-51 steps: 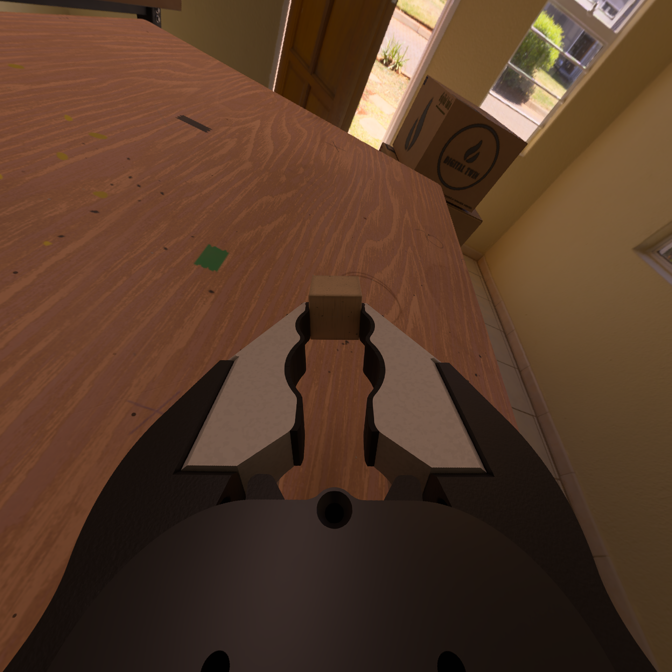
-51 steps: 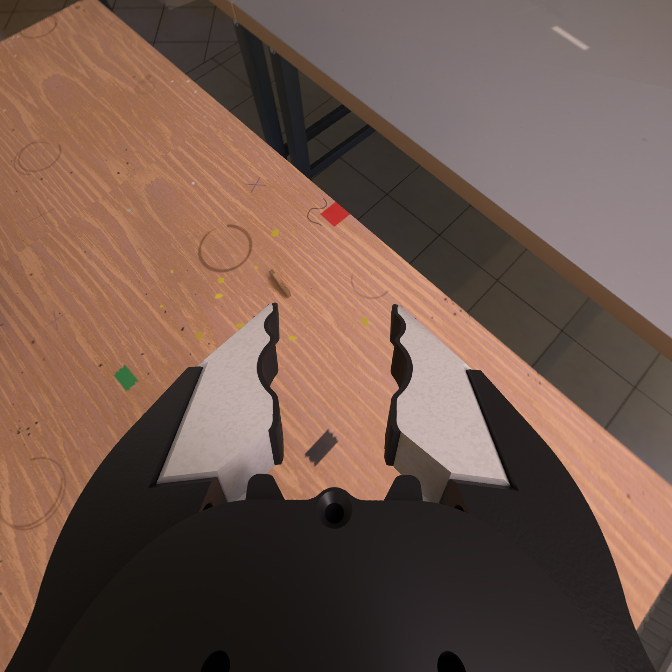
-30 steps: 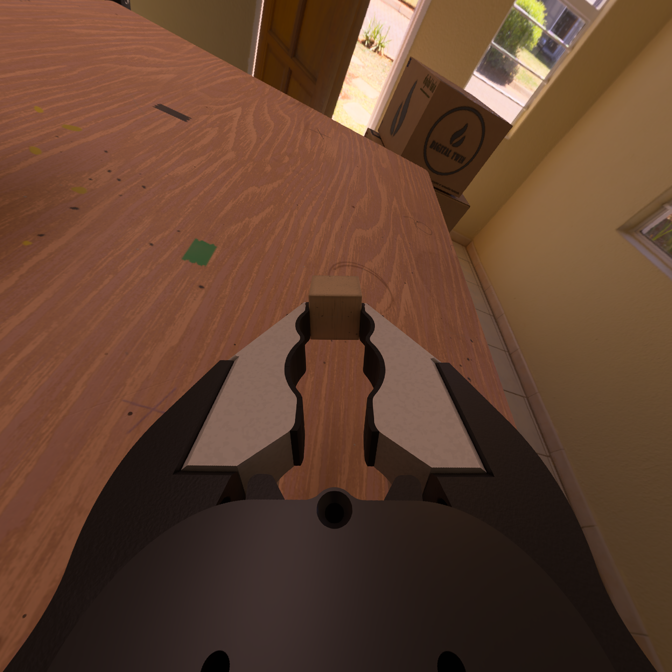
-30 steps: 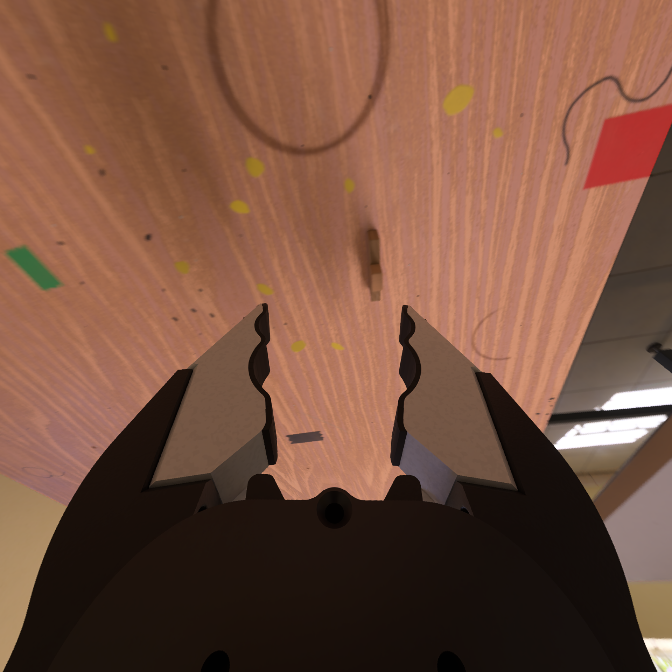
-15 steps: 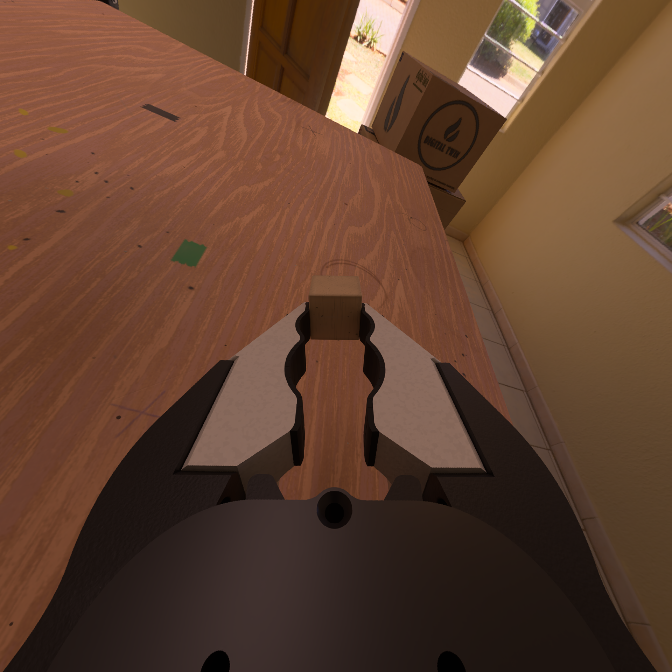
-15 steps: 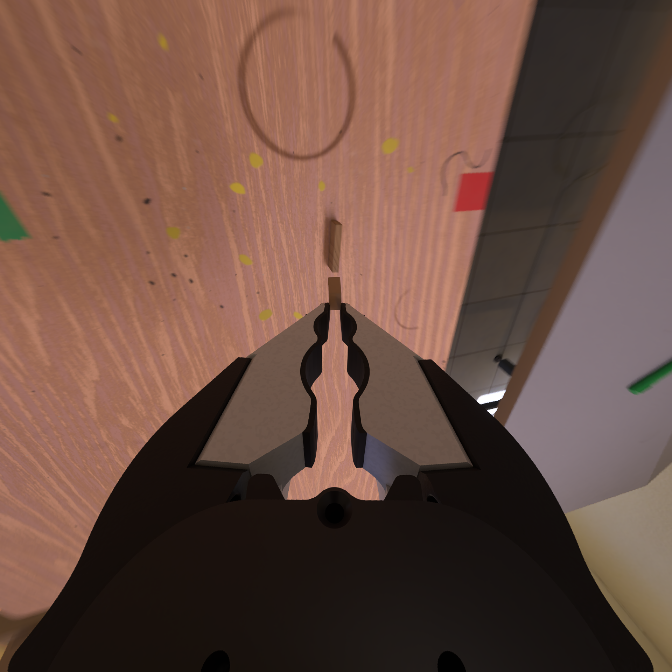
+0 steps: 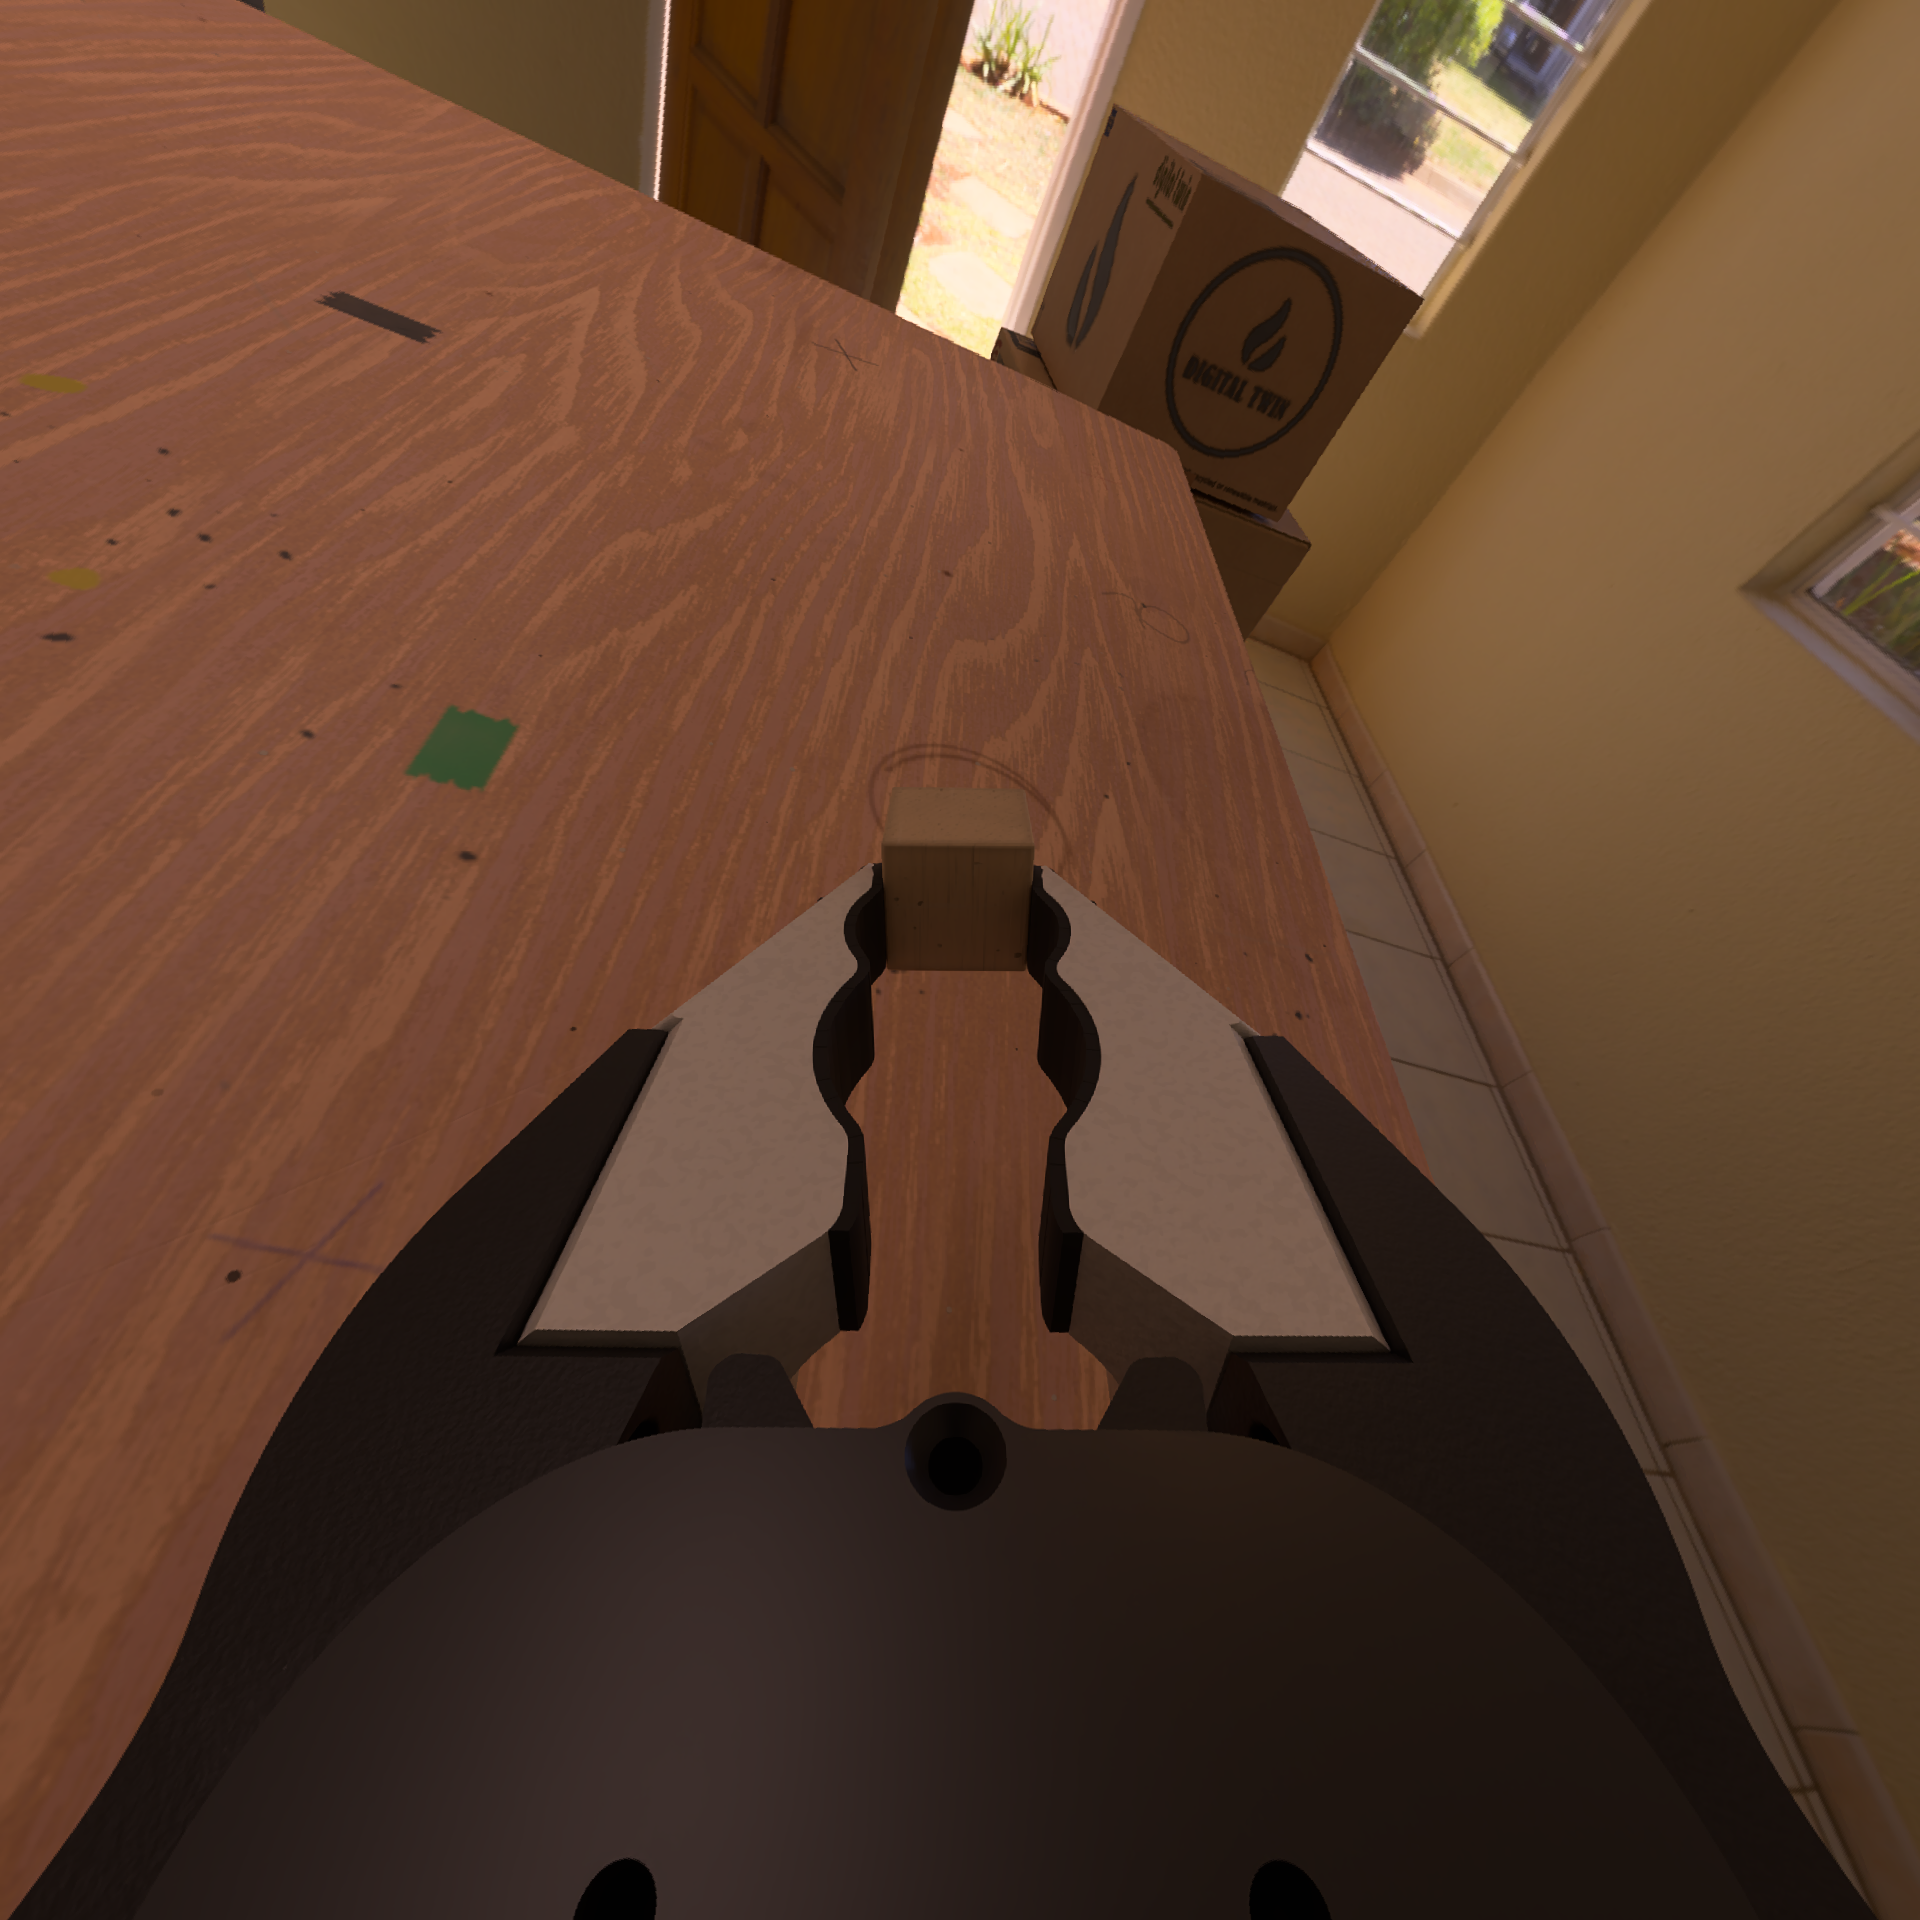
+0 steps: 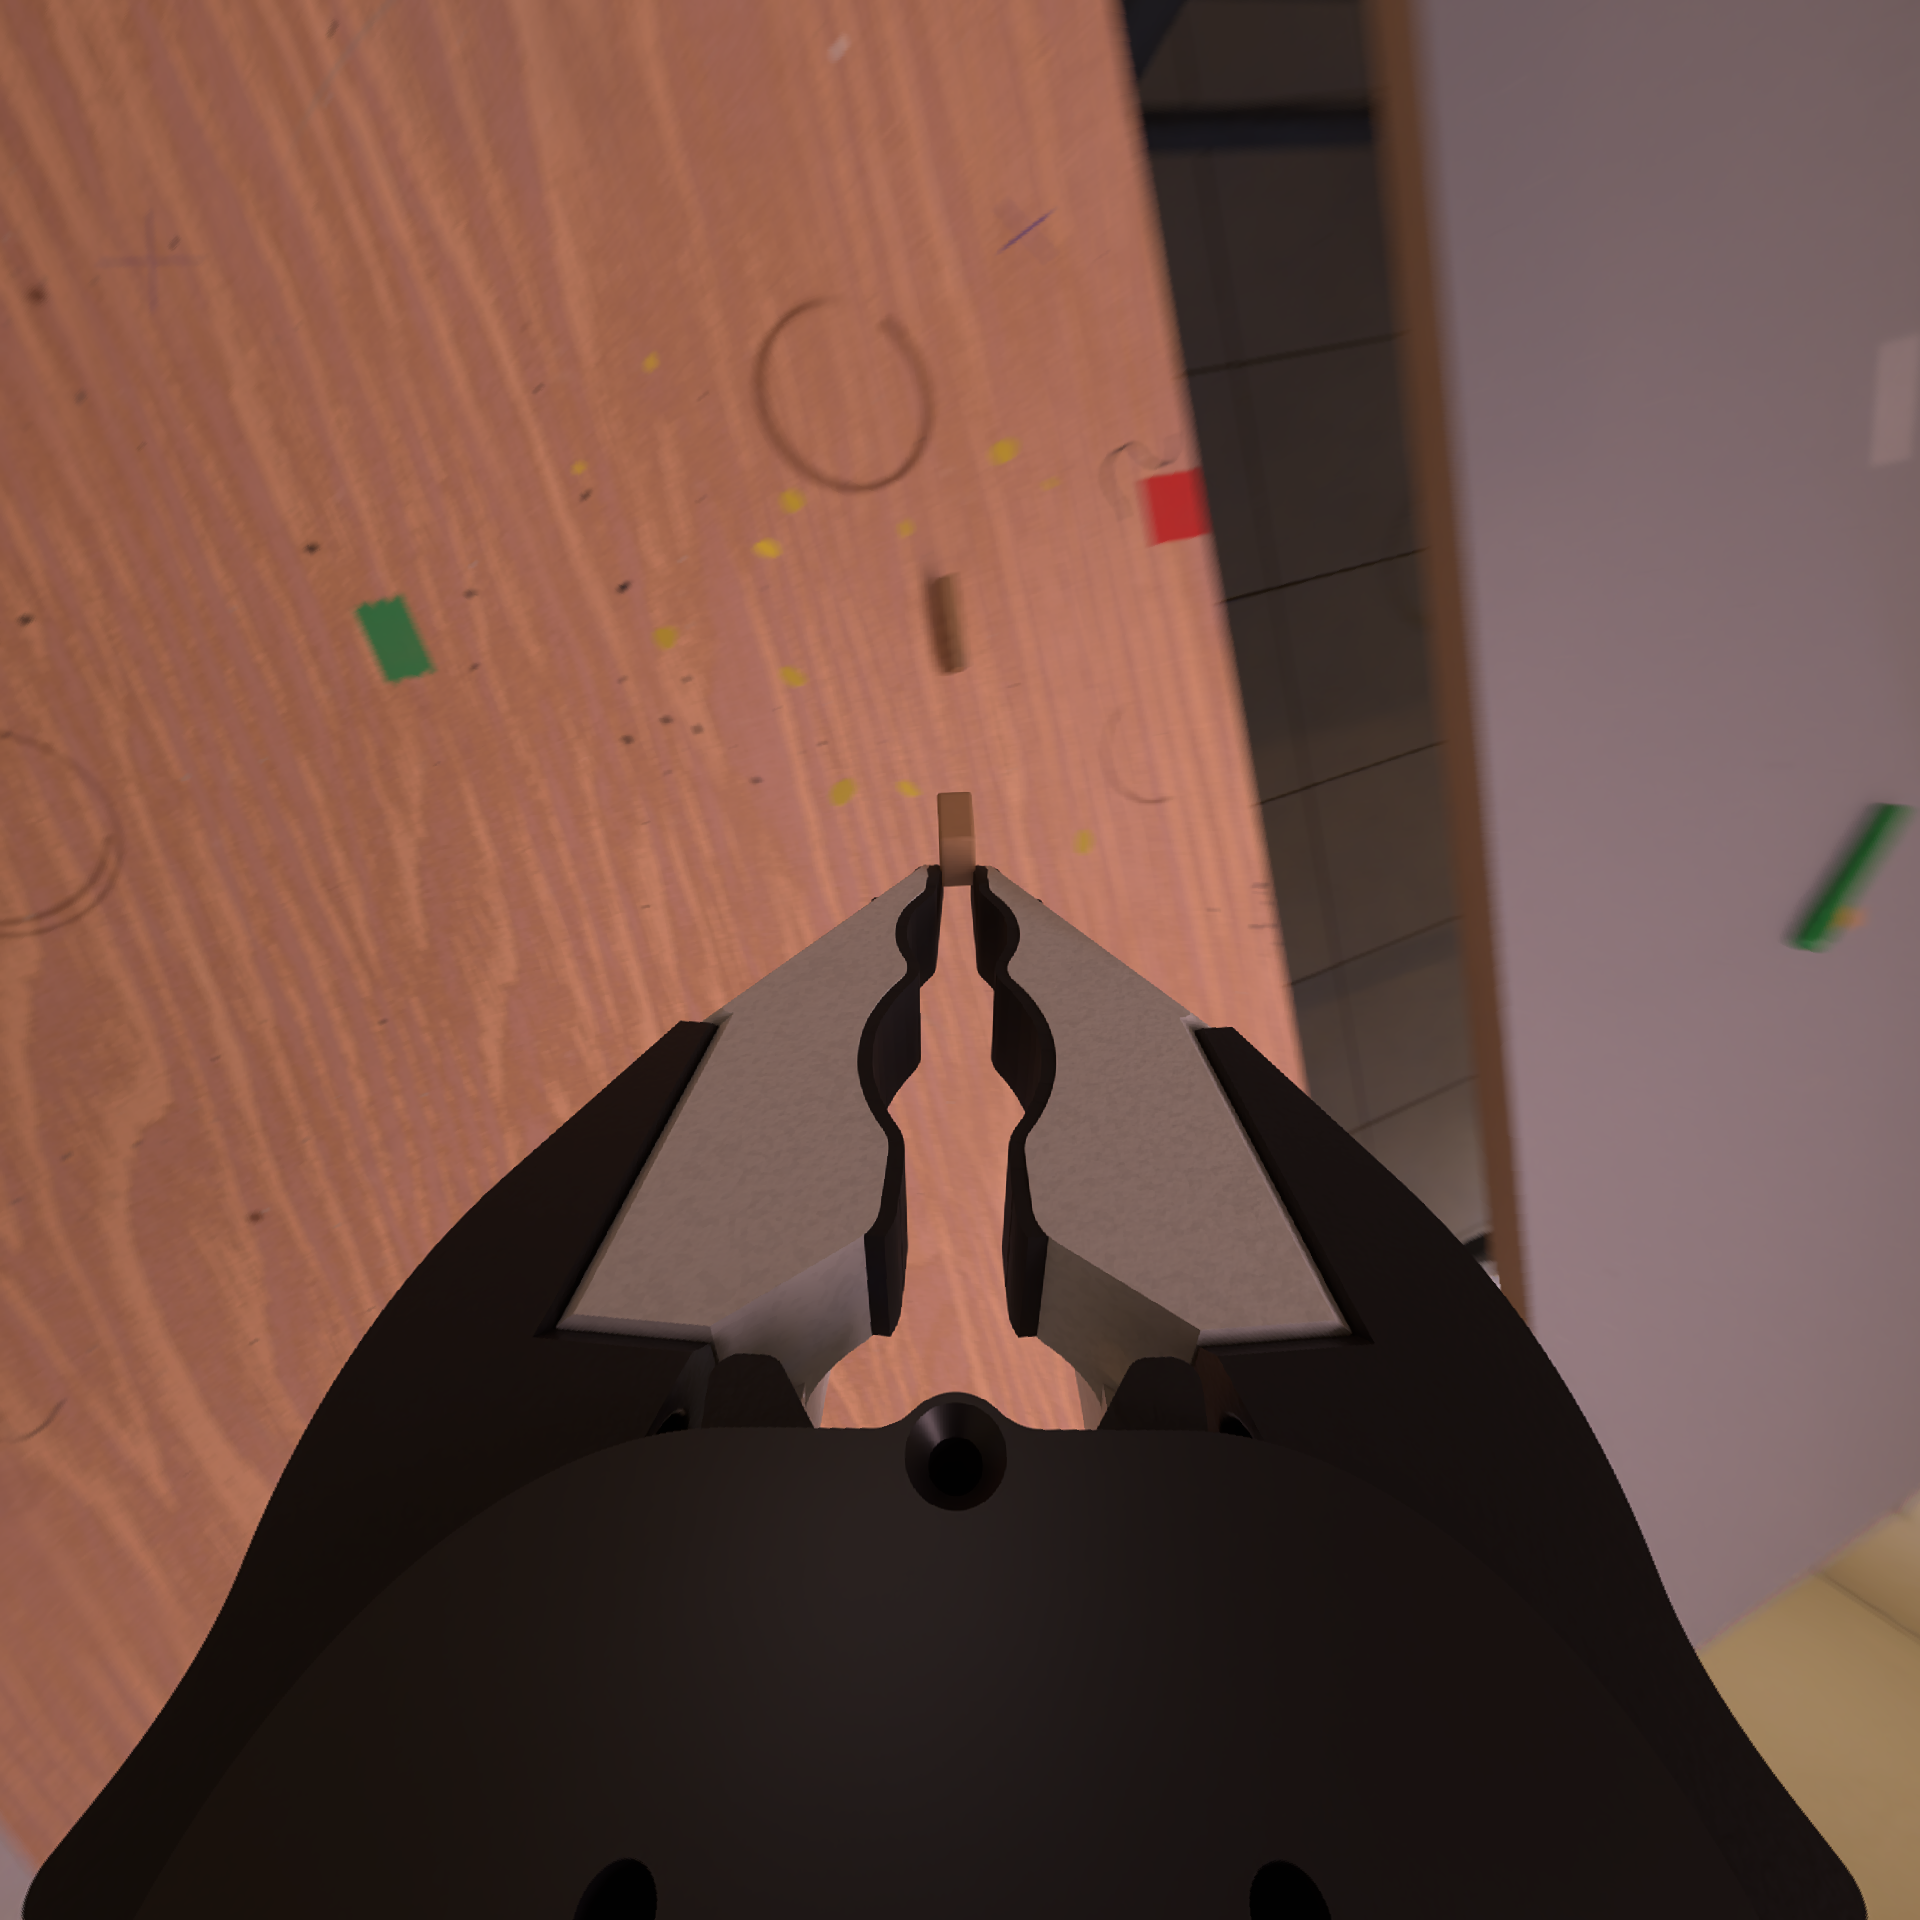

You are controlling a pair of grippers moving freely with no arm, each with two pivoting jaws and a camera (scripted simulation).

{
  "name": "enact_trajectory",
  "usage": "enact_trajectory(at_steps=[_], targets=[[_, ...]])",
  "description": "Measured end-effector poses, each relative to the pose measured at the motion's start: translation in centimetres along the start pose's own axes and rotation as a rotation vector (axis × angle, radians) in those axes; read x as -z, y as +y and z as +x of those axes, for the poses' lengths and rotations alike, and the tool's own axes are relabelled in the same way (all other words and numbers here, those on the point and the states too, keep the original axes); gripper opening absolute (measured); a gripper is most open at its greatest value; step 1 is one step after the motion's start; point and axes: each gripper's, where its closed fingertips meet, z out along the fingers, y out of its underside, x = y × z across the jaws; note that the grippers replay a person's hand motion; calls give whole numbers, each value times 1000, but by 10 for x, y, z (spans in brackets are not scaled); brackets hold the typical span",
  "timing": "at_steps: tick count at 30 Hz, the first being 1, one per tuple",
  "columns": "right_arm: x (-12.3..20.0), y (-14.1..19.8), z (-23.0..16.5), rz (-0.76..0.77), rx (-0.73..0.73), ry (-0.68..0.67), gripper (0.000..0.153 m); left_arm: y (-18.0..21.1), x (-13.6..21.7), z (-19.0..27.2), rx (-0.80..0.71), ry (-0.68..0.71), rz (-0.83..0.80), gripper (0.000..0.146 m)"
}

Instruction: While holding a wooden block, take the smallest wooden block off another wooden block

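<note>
In the left wrist view my left gripper (image 7: 956,883) is shut on a light wooden block (image 7: 956,896) and holds it above the wooden table (image 7: 520,520). In the right wrist view my right gripper (image 8: 955,878) is shut on the smallest wooden block (image 8: 955,831), a thin pale piece sticking out past the fingertips. It is held away from the table (image 8: 416,935). A darker, longer wooden block (image 8: 945,621) lies on the table beyond it, apart from the small one.
Tape marks lie on the table: a green one (image 7: 462,746), a black one (image 7: 379,317), a green one (image 8: 394,640) and a red one (image 8: 1175,505). Cardboard boxes (image 7: 1226,364) stand past the table's far edge. A grey table (image 8: 1714,623) is across a floor gap.
My right gripper dropped to the stacked blocks, shut on the small top one and pulled it away from the longer block. My left gripper kept its block and drifted slightly.
</note>
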Motion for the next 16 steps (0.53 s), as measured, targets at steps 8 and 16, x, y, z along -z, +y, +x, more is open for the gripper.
enact_trajectory(at_steps=[8, 16], targets=[[-127, -22, -20, 44, -31, -267, 5, 1, -6, 5, -13, -4, -13, 26], [-140, -22, 6, 433, -309, -446, 5, 5, 3, 0, -8, -18, -12, 26]])
